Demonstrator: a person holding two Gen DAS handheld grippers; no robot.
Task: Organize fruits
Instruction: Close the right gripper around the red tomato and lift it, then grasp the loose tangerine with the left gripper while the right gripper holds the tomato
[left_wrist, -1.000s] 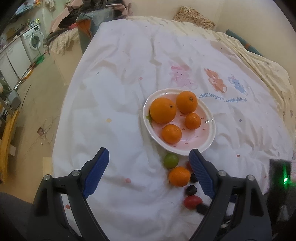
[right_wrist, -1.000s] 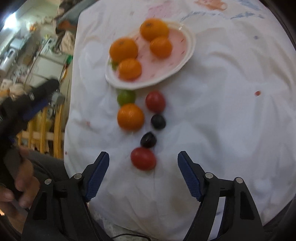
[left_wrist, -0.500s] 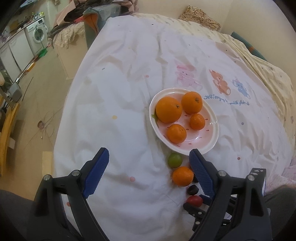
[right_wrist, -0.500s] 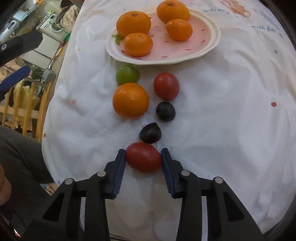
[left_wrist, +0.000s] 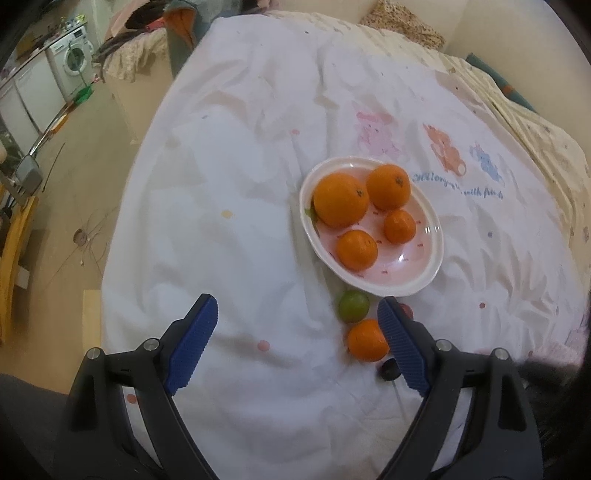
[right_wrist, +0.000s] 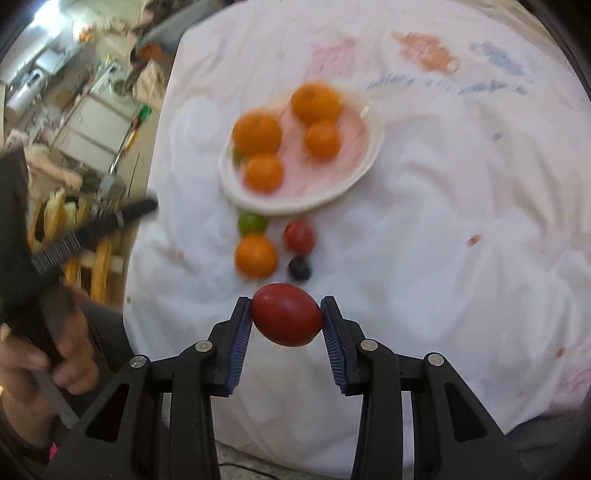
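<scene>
My right gripper (right_wrist: 287, 317) is shut on a red tomato (right_wrist: 287, 314) and holds it above the white sheet. A pink oval plate (left_wrist: 417, 284) (right_wrist: 354, 177) holds several oranges (left_wrist: 340, 200). In front of it on the sheet lie a green lime (left_wrist: 354, 305) (right_wrist: 252, 222), a loose orange (left_wrist: 366, 339) (right_wrist: 255, 255), a second red tomato (right_wrist: 300, 235) and a dark plum (right_wrist: 300, 268) (left_wrist: 388, 369). My left gripper (left_wrist: 297, 328) is open and empty, low over the sheet to the left of the loose fruit.
The white sheet (left_wrist: 229, 192) covers a bed with cartoon prints at the far right. The bed's left edge drops to a floor with a washing machine (left_wrist: 72, 61) and a wooden chair (right_wrist: 92, 254). A hand (right_wrist: 48, 354) holds the left gripper at the left.
My right gripper closed on the nearest red tomato and lifted it off the sheet, pulling back. The left gripper stayed open and drifted slightly.
</scene>
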